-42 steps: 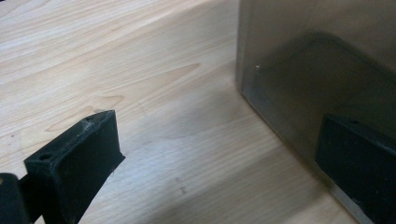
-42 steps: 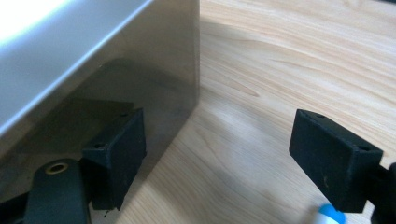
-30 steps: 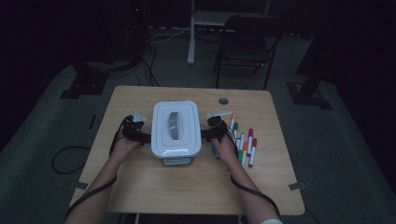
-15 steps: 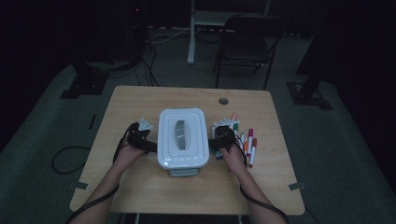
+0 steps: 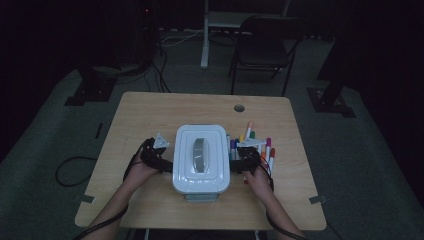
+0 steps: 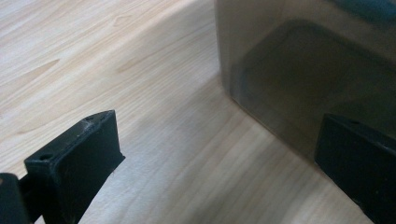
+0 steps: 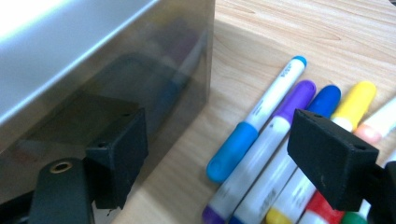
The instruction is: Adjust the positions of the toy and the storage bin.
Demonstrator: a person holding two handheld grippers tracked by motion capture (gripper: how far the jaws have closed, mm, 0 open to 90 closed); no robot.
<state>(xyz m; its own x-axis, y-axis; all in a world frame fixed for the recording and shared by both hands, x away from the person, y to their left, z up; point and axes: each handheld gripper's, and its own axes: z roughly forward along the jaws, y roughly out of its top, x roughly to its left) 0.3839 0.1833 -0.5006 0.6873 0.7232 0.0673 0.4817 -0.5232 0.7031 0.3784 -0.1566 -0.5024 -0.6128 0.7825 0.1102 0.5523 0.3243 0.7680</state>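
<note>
— What's on my wooden table [image 5: 150, 115]?
— A rounded white plastic box [image 5: 201, 157], dead centre. My left gripper [image 5: 165, 164] at its nine o'clock, right gripper [image 5: 235, 165] at three, both gaping wide, empty.
— And close up?
— Smoky translucent wall, glossy markers [image 7: 261, 121].

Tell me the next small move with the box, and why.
Probably stop sliding and draw both grippers away sideways. The white-lidded box sits near the table's front edge, the left gripper and right gripper flank it with jaws open, and the markers lie beside it, ready to pick.
</note>
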